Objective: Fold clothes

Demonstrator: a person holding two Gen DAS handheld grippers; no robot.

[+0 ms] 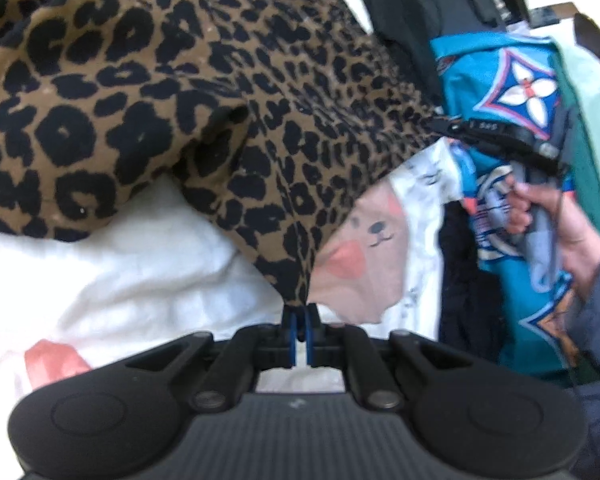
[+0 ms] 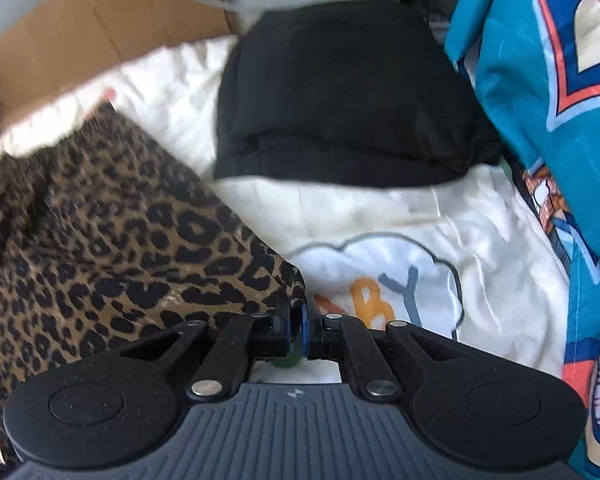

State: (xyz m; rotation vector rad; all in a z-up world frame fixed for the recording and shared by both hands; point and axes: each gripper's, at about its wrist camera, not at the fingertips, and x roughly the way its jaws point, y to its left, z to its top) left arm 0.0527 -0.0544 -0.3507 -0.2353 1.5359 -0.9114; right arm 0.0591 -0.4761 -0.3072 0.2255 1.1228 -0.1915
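Observation:
A leopard-print garment (image 1: 140, 100) hangs stretched above the white bedding. My left gripper (image 1: 300, 316) is shut on its lower corner, the blue pads pinching the cloth. At the right of the left wrist view, my right gripper (image 1: 440, 123) pinches another corner of the same garment, held by a person's hand (image 1: 560, 216). In the right wrist view the leopard-print garment (image 2: 100, 240) fills the left side, and its corner runs into my right gripper (image 2: 296, 320), whose narrow jaws are shut on it.
A white printed baby blanket (image 2: 380, 220) covers the surface below. A folded black garment (image 2: 340, 100) lies on it at the back. A teal patterned cloth (image 2: 540, 80) is piled on the right. A cardboard box (image 2: 80, 40) stands at the back left.

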